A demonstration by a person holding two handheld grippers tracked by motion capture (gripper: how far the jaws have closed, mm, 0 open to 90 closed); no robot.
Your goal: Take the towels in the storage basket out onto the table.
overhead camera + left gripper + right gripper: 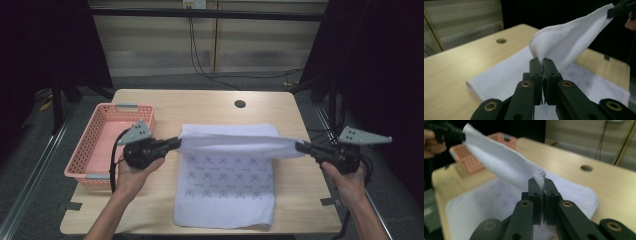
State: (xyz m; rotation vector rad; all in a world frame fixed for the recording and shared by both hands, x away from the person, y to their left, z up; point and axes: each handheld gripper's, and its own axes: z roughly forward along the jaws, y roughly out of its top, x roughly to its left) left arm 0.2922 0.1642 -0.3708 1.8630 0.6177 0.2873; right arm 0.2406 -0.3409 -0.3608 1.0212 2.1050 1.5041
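Pinching opposite far corners, the left gripper (pixel 176 142) and right gripper (pixel 300 147) hold the white towel (pixel 225 185) taut above the table (pixel 300 190), jaws closed on cloth, likely to fold it toward the near edge.

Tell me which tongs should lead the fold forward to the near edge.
Neither clearly: left tongs and right tongs each pinch a far corner of the towel, level with each other, so probably both together.
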